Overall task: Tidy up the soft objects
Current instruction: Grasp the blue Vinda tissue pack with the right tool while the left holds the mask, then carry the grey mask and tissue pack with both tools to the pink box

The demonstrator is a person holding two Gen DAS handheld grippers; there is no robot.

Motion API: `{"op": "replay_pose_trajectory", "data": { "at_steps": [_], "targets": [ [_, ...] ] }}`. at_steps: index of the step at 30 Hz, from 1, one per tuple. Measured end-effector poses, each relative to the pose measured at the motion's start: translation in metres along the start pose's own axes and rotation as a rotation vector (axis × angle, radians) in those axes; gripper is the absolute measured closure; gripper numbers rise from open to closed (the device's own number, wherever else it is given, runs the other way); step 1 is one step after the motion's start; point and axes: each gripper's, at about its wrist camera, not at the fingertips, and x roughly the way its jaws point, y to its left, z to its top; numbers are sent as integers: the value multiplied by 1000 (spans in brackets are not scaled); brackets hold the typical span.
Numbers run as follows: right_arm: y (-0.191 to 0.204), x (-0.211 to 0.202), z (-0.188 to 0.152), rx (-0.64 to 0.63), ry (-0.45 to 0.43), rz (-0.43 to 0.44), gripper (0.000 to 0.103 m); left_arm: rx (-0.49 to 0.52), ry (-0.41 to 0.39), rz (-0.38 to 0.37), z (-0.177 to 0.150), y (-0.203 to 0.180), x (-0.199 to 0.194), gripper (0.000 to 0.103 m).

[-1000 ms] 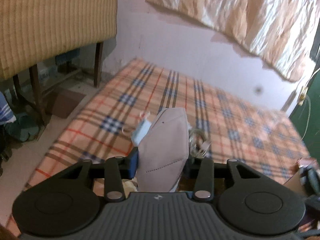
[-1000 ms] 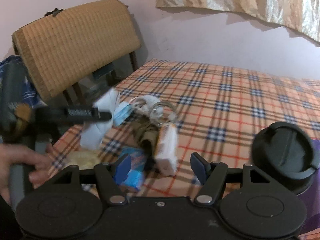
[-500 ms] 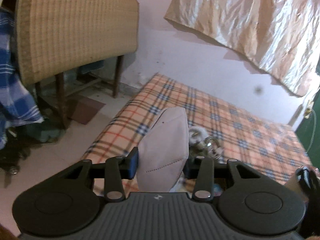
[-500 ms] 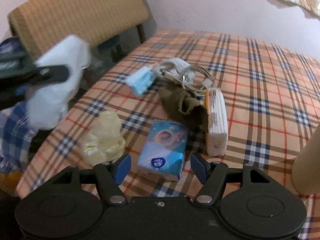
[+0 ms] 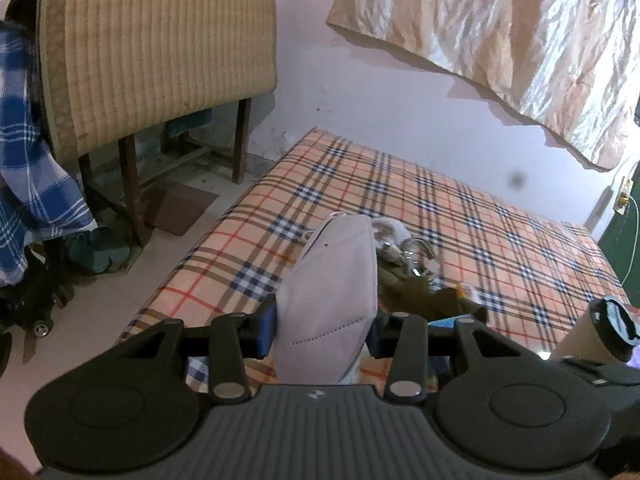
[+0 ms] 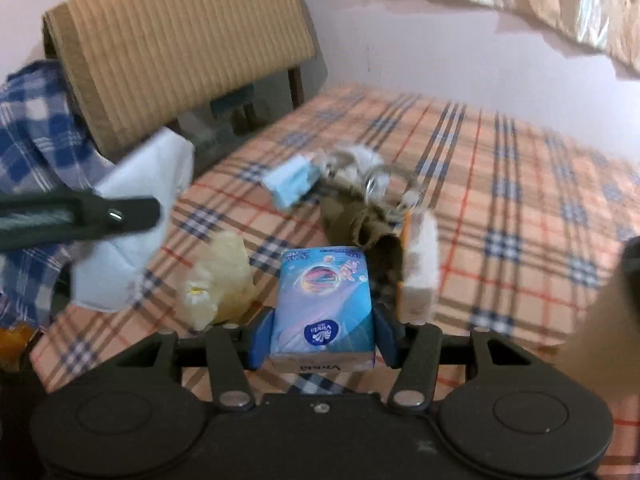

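Observation:
My left gripper (image 5: pixel 322 330) is shut on a white folded face mask (image 5: pixel 332 292) and holds it above the near left corner of the plaid bed (image 5: pixel 460 216). It also shows in the right wrist view (image 6: pixel 128 224) at the left. My right gripper (image 6: pixel 322 338) has its jaws around a blue tissue pack (image 6: pixel 322 304) lying on the bed; both pads touch its sides. A blue surgical mask (image 6: pixel 290 182), a yellowish crumpled bag (image 6: pixel 218 280), an olive cloth (image 6: pixel 360 222) and a white tissue packet (image 6: pixel 418 268) lie beyond it.
A white cable bundle (image 6: pixel 360 168) lies behind the olive cloth. A paper cup with a black lid (image 5: pixel 596 332) stands at the right. A chair draped with a tan mat (image 5: pixel 152 52) and a blue checked cloth (image 5: pixel 28 152) stand left of the bed.
My right gripper moved down and forward and closed its jaws around the blue tissue pack. My left gripper lifted the white mask up and to the left.

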Motion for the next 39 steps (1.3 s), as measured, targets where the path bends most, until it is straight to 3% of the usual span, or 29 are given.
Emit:
{"op": "replay_pose_trajectory", "data": {
  "at_steps": [7, 16, 39],
  "targets": [
    [-29, -63, 14, 30, -100, -40, 40, 33, -11, -23, -2, -25, -14, 59],
    [-63, -108, 20, 72, -170, -76, 40, 67, -32, -53, 4, -51, -29, 59],
    [-103, -151, 8, 115, -218, -144, 40, 136, -17, -126, -1, -101, -30, 59]
  ]
}}
